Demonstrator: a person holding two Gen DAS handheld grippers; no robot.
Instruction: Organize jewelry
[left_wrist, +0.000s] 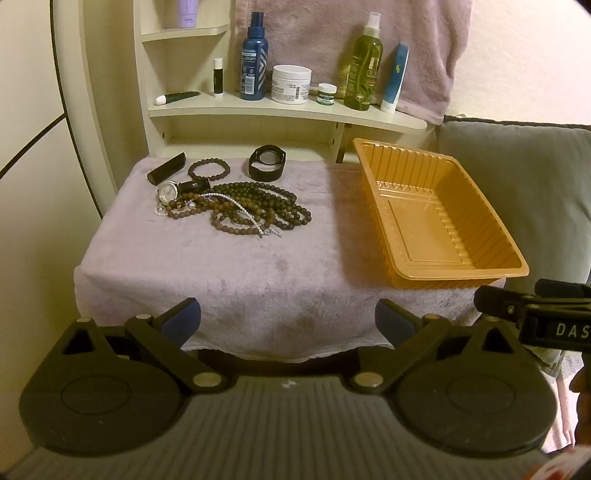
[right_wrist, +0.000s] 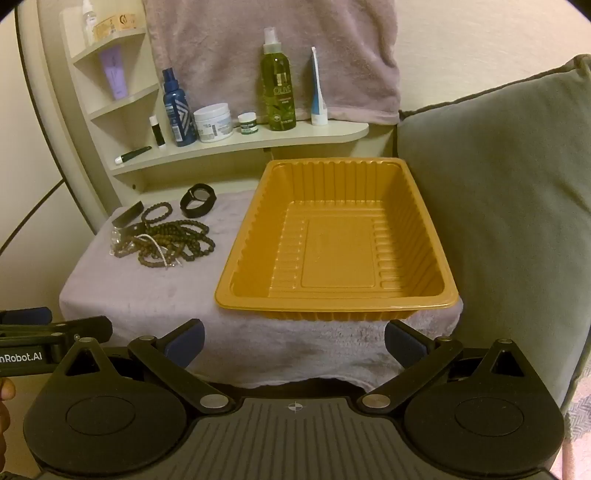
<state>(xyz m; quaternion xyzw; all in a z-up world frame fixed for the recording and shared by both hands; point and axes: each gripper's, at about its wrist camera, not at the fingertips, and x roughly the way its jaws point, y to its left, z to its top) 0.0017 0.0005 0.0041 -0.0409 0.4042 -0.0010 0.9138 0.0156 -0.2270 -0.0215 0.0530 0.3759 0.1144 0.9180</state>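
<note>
A pile of brown bead necklaces (left_wrist: 251, 206) with a pearl strand and a silver watch (left_wrist: 168, 192) lies at the back left of a towel-covered table (left_wrist: 258, 273). A bead bracelet (left_wrist: 208, 169), a black wristband (left_wrist: 266, 162) and a black case (left_wrist: 166, 168) lie behind it. An empty orange tray (left_wrist: 436, 218) stands at the right; it fills the middle of the right wrist view (right_wrist: 332, 240), with the bead pile (right_wrist: 170, 240) to its left. My left gripper (left_wrist: 288, 321) and right gripper (right_wrist: 293, 341) are open, empty, before the table's front edge.
A shelf (left_wrist: 288, 110) behind the table holds bottles, jars and tubes. A towel hangs on the wall above. A grey cushion (right_wrist: 498, 221) stands right of the table. The other gripper shows at each view's side edge (left_wrist: 535, 314).
</note>
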